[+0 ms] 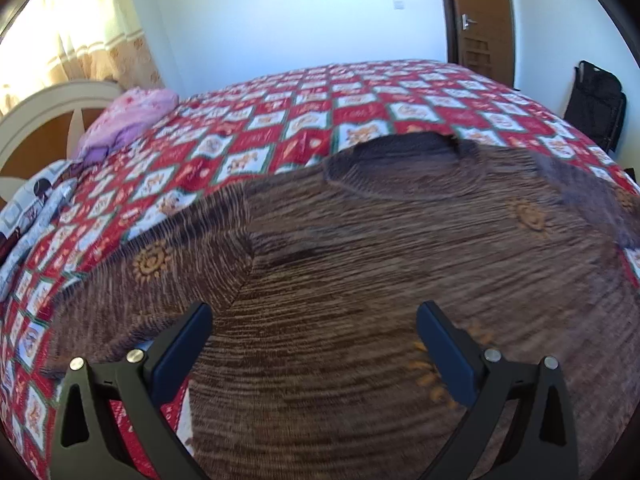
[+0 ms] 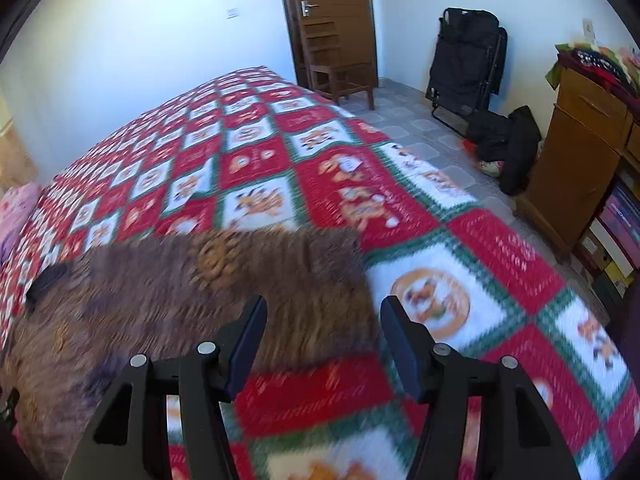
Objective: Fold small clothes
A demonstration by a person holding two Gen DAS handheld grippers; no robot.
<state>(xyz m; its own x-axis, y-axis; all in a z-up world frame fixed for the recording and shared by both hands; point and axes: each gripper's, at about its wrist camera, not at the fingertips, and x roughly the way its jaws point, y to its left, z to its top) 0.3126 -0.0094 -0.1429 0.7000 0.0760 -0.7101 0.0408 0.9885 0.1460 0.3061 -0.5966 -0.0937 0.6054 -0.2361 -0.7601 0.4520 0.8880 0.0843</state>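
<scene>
A small brown striped shirt with orange sun prints lies spread flat on the bed, its neck opening at the far side. My left gripper is open and empty, hovering low over the shirt's near part. In the right wrist view the same shirt lies to the left, blurred. My right gripper is open and empty, above the shirt's right sleeve edge and the bedspread.
A red, white and green patterned bedspread covers the bed. Pink clothes lie near the headboard. A wooden door, stool, black folded chair and wooden cabinet stand to the right.
</scene>
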